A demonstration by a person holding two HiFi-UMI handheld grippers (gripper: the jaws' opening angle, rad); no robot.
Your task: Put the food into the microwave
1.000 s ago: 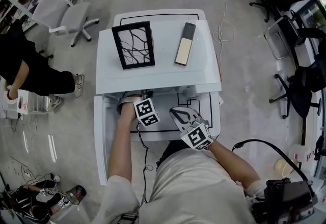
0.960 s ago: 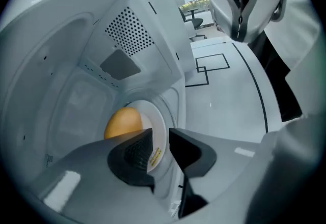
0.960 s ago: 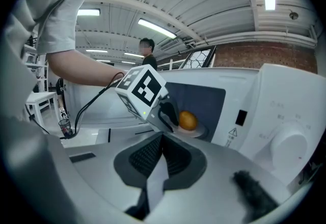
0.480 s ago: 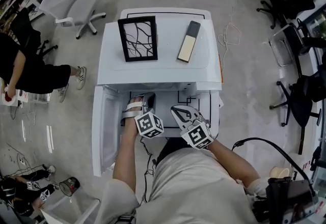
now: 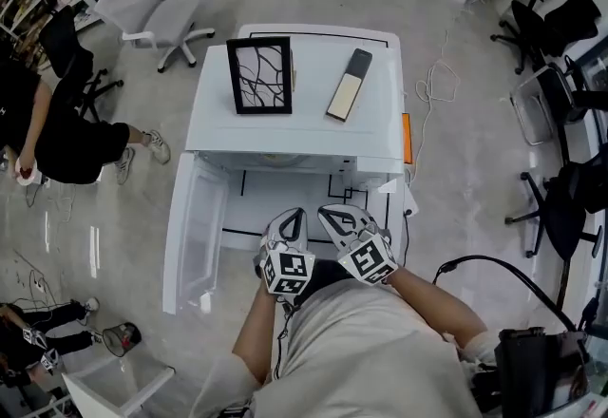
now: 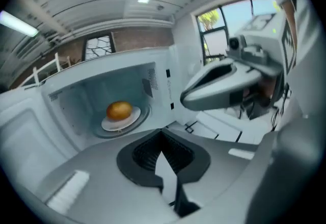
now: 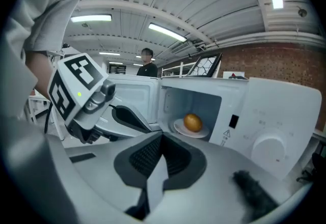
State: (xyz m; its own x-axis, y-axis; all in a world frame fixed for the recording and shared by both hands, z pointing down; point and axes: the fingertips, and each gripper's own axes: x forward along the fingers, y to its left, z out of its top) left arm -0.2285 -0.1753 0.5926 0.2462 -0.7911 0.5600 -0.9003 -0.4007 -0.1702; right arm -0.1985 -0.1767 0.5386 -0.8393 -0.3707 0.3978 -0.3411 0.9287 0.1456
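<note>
Already the food (image 6: 119, 110) sat on its plate (image 6: 113, 125) inside the microwave (image 5: 304, 131), straight ahead of both grippers and well apart from them. The open door (image 5: 195, 234) hung out to the left, so the left gripper (image 5: 291, 222) looked the nearer one for swinging it shut. Its jaws were pressed together on nothing; the right gripper (image 5: 334, 215), just beside it, was likewise closed and empty
</note>
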